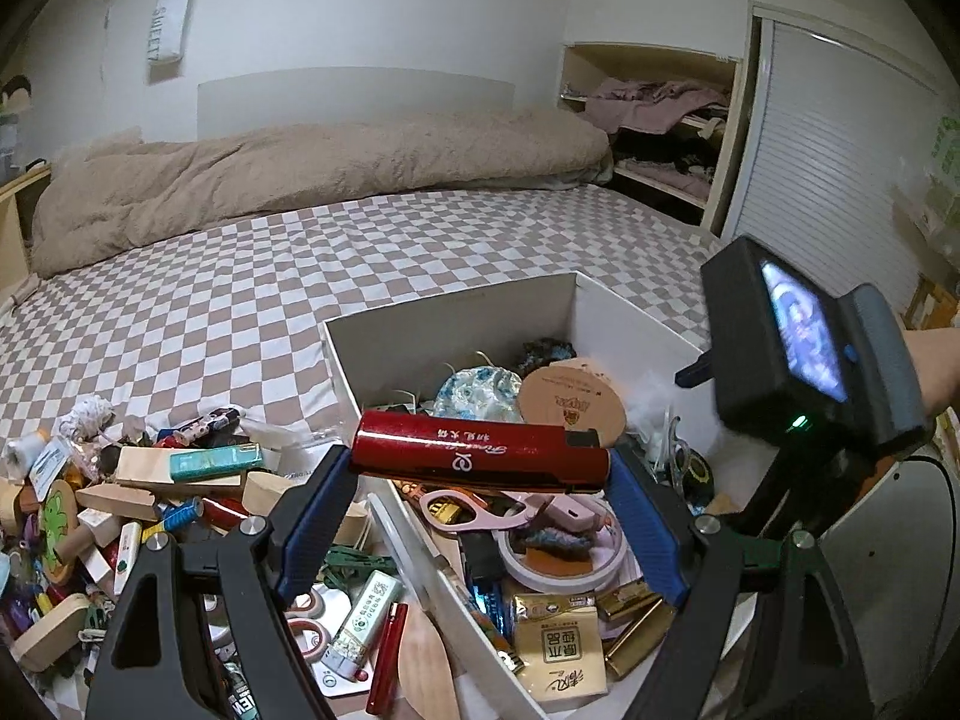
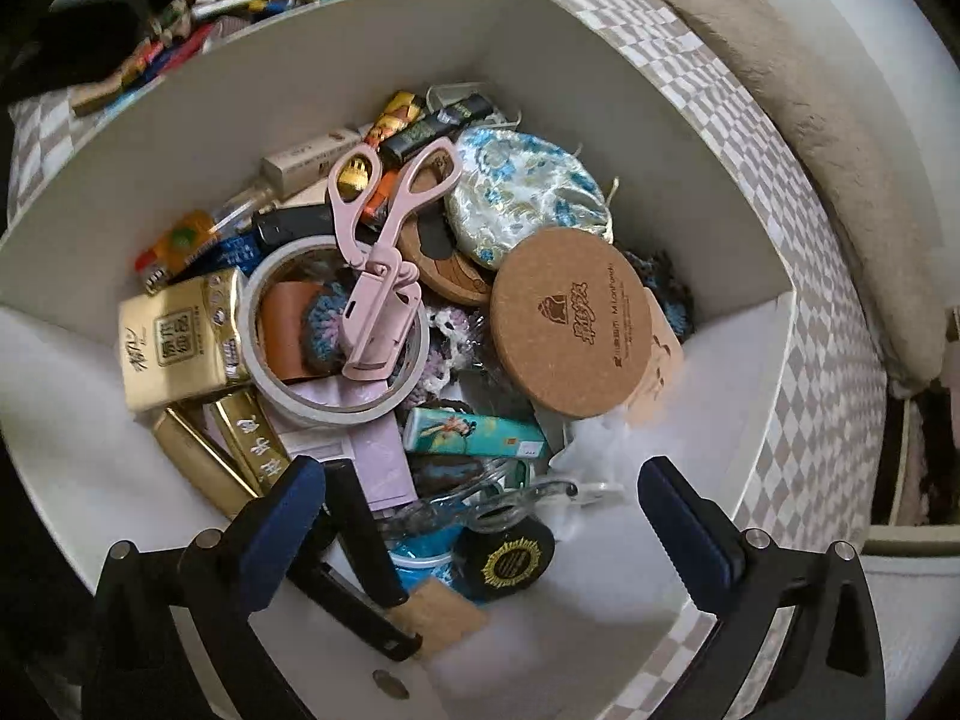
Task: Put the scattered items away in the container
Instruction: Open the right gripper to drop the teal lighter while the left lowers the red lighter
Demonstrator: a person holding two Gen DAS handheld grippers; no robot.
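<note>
Your room light's soft and fairly dim, no harsh shadows. Heavy fisheye bending with black corners in both views, and the white cardboard box blows out blurry near its bottom rim.

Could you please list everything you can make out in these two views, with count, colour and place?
Box: one, white, open, on the bed.
Lighter: one, red, clamped end to end above the box's near-left wall.
Folding scissors: one, pink, lying on the tape roll.
Tape roll: one, white, inside the box.
Cork coaster: one, tan, inside the box.
Tissue pack: one, gold, inside the box.
Loose items: many, mixed colours, piled left of the box.
Bedsheet: one, brown-white checkered.
Duvet: one, beige, bunched by the wall.
Left gripper: holding the lighter.
Right gripper: open, empty, over the box.
</note>
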